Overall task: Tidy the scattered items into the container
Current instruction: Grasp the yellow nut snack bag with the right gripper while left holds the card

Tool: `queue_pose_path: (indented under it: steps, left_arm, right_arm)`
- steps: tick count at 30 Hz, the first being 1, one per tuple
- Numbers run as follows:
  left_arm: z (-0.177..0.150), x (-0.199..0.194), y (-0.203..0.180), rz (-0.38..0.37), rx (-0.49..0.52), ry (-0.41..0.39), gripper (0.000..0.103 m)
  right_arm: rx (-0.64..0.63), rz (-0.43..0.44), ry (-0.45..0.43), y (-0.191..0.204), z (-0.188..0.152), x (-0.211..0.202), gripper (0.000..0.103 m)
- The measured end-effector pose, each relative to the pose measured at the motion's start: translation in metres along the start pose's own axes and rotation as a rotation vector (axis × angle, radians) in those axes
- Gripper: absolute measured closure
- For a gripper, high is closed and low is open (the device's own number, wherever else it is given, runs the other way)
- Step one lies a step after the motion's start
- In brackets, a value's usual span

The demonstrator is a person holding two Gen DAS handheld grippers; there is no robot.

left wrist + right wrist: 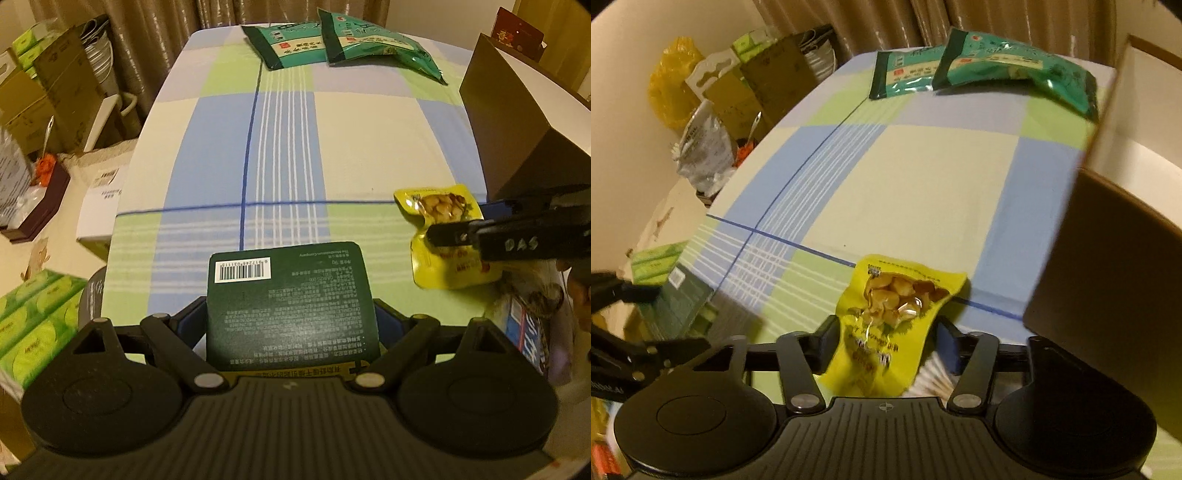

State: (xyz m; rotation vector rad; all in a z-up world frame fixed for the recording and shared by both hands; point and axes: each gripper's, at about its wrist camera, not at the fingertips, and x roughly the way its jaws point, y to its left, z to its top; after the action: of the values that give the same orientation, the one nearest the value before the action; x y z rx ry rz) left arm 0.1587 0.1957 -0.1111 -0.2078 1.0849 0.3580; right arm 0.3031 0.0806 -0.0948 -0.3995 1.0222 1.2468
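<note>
Left gripper [291,317]: clamped on dark green box [291,295].
Right gripper [886,343]: yellow snack pouch [886,314] held between narrowed jaws.
Container [1108,236]: set at right, on checked cloth [923,177].

Dark green box [291,302]: lower end hidden behind gripper body, print too small to read. Brown container [1108,266]: cut off at right edge, inside unseen. Yellow snack pouch [886,325]: lower part motion-blurred, label illegible.
</note>
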Motion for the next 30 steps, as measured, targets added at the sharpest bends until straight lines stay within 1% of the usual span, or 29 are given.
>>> queue_pose_path:
  steps: [3,6,8,9,11,16,20,21,22,26,30]
  left_arm:
    - [0.005,0.004,0.0,-0.008,0.002,-0.001,0.014]
    - [0.006,0.006,0.001,-0.014,0.003,0.001,0.014]
    - [0.006,0.007,0.002,-0.015,0.001,0.006,0.014]
    - [0.006,0.008,0.003,-0.014,0.0,0.007,0.014]
    - [0.006,0.007,0.002,-0.013,0.001,0.005,0.014]
    - [0.007,0.004,-0.003,-0.014,0.008,-0.005,0.014]
    - [0.008,-0.002,-0.007,-0.016,0.014,-0.018,0.014]
    - [0.009,-0.004,-0.008,-0.016,0.018,-0.022,0.014]
    - [0.009,-0.005,-0.01,-0.016,0.021,-0.026,0.014]
    - [0.01,-0.01,-0.016,-0.012,0.032,-0.041,0.014]
    - [0.01,-0.015,-0.023,-0.009,0.039,-0.049,0.014]
  right_arm:
    - [-0.063,-0.005,0.004,0.009,0.002,0.006,0.06]
    - [-0.112,0.021,-0.012,0.018,0.001,0.006,0.07]
    - [-0.142,0.018,-0.017,0.024,0.001,0.006,0.072]
    - [-0.138,0.028,-0.019,0.025,0.001,0.005,0.077]
    - [-0.116,0.056,-0.029,0.023,0.002,0.001,0.081]
    - [-0.119,0.063,-0.05,0.026,0.004,-0.012,0.086]
    - [-0.114,0.063,-0.084,0.029,0.002,-0.028,0.09]
    - [-0.119,0.061,-0.091,0.03,0.002,-0.032,0.101]
    - [-0.121,0.06,-0.094,0.03,0.002,-0.034,0.103]
    - [-0.12,0.047,-0.089,0.027,-0.003,-0.039,0.103]
    - [-0.086,0.052,-0.133,0.022,-0.007,-0.052,0.103]
